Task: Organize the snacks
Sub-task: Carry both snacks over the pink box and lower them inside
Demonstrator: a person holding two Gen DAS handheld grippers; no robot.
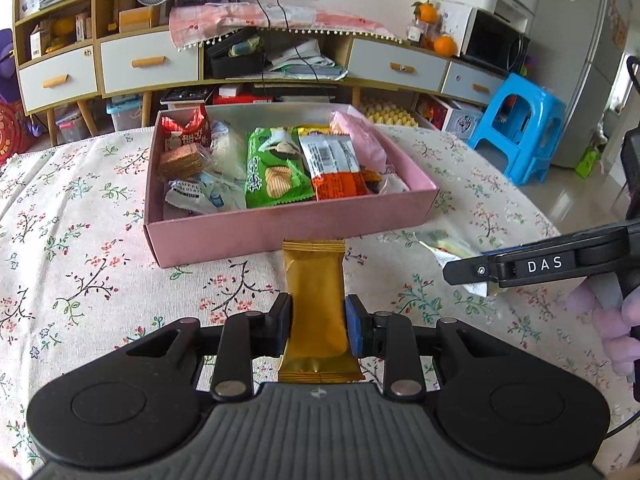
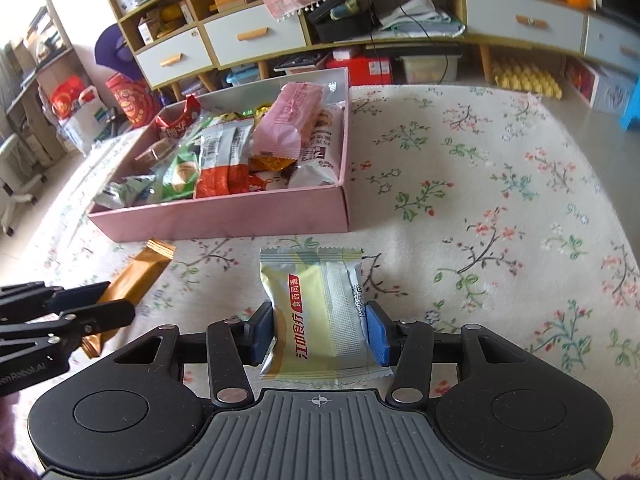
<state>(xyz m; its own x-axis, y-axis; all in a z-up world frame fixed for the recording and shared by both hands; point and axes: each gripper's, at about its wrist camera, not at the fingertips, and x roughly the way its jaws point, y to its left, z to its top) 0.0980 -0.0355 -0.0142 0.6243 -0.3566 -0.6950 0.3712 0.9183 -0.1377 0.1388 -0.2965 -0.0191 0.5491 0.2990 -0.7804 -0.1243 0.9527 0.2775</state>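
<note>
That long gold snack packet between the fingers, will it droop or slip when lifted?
The gold packet looks stiff enough to hold its shape: it lies straight between the left gripper fingers. Its shiny foil probably makes it somewhat slippery. It seems light, being a slim single-serve bar.

gold packet (image 1: 316,304) lower end under left claw (image 1: 316,330) body, microwave (image 1: 494,40) blurred

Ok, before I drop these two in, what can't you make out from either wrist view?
- Left wrist: the gold packet has no readable label, and the left tongs cover its sides.
- Right wrist: the yellow packet has its lower edge hidden by the right tongs.
- Both views: the pink box floor is buried under snacks.
</note>
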